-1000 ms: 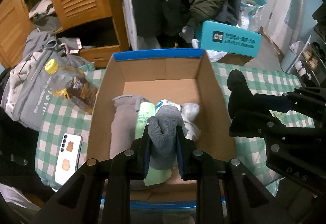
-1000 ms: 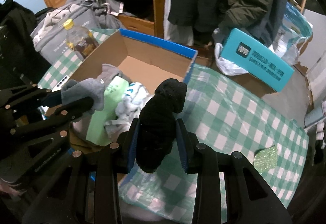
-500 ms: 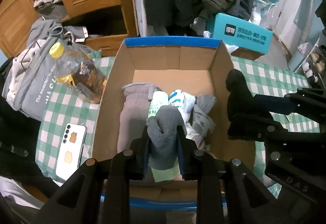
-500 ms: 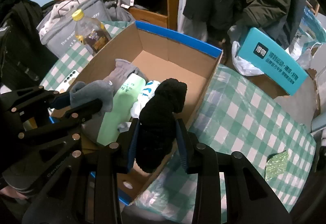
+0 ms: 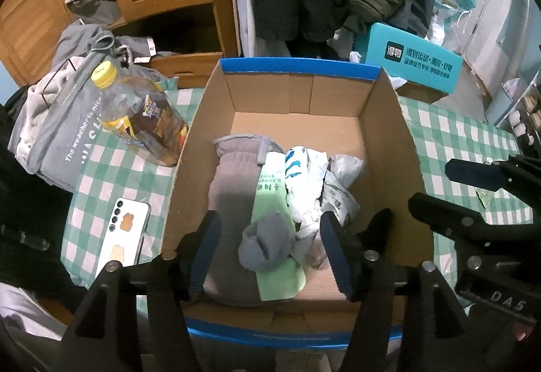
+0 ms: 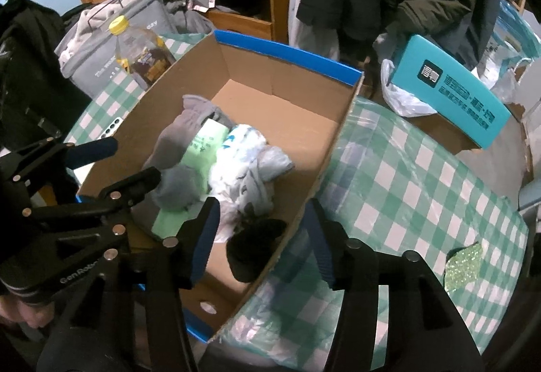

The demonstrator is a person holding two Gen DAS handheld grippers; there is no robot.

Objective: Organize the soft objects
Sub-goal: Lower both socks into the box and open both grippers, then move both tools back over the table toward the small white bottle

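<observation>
Two tongs, both spread wide with nothing between their fingers: my left gripper [image 5: 270,245] hangs over the near end of the cardboard box [image 5: 389,142], and my right gripper [image 6: 262,238] straddles the box's right-hand wall. I judge this the release step, each sock let go into the box, and the next move calls for lifting both tongs straight up and clear of the walls without snagging cloth, then looking for whatever soft thing is left outside. Just under my left fingers the grey sock [image 5: 267,247] lies balled on a pale green packet [image 5: 270,203]; under my right fingers the black sock [image 6: 253,247] sits against the inner wall at the near right corner. A little farther in, a folded grey garment [image 5: 233,176] lies along the left, with crumpled white and blue cloth [image 5: 304,179] to its right. The far end of the box is bare cardboard. Outside, to my left, a phone [image 5: 123,236] lies on the checked cloth [image 5: 449,135], and beyond it a bottle [image 5: 142,115].
</observation>
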